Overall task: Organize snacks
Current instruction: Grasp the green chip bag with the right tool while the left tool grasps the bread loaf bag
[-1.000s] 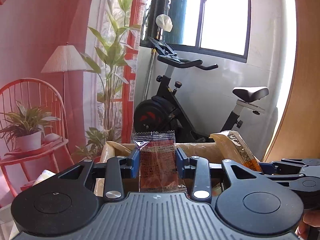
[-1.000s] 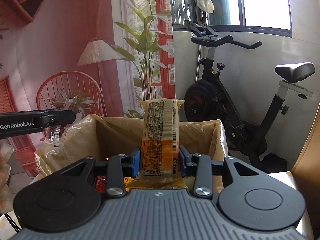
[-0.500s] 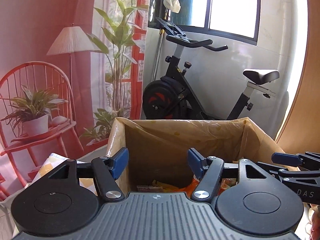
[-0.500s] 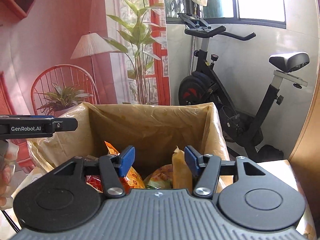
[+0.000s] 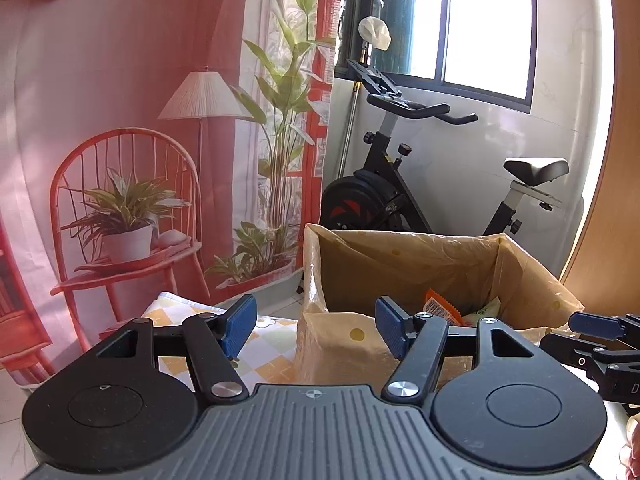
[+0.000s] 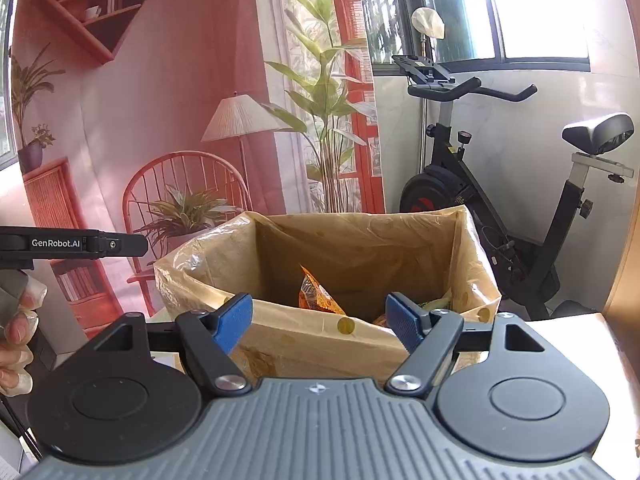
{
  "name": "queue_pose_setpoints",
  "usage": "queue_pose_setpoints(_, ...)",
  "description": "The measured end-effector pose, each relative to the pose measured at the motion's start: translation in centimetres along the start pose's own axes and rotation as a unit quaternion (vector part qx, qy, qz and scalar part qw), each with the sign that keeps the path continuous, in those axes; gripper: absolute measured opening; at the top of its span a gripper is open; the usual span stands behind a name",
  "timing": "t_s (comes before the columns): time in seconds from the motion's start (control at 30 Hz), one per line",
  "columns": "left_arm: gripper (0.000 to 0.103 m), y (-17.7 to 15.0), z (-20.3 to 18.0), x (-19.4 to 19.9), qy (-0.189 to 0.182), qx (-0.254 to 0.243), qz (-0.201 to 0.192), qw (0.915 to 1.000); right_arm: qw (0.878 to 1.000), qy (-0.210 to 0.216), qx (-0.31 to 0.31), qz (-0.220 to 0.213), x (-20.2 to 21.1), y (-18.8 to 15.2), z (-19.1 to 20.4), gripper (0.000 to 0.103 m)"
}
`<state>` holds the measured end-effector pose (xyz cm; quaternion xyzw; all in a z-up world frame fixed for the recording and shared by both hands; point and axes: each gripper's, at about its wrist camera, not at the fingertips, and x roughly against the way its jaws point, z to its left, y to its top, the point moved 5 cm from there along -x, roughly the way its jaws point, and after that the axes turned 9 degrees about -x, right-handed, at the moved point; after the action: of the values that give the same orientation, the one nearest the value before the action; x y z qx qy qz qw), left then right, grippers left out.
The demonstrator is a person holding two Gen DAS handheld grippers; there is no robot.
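Your left gripper [image 5: 314, 326] and right gripper [image 6: 319, 322] both have their blue pads spread apart, gripping nothing, each just short of the near rim of the bag-lined cardboard box [image 6: 320, 336]. Orange snack packets [image 6: 318, 292] lie inside the box, below its rim. To the left of the box, a checkered cloth [image 5: 272, 344] covers the table surface beside your left gripper.

Both tongs, left [image 5: 312, 326] and right [image 6: 320, 322], are now gaping empty and drawing back from the box [image 6: 476, 264], their snack packets lying inside it.
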<state>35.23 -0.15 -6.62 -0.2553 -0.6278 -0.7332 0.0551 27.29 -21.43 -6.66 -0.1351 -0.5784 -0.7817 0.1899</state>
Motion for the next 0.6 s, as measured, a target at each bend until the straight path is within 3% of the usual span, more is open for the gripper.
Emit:
queue_pose_setpoints(0.23,0.068,-4.0,0.1,1.5,-0.004,-0.014,0.01,0.9998,1.0,-0.009,0.028,-0.002,1.3,-3.7,1.2,0.076)
queue_pose_setpoints(0.4,0.068,-6.5,-0.2,1.2,-0.016,-0.018,0.031,0.9992,1.0,-0.017,-0.002,0.022,1.0,-6.7,0.6,0.076)
queue_pose_setpoints(0.6,0.068,-9.2,-0.2,0.8,-0.027,-0.009,0.051,0.9983,0.997,-0.03,-0.033,0.068,0.3,-10.8,-0.7,0.096)
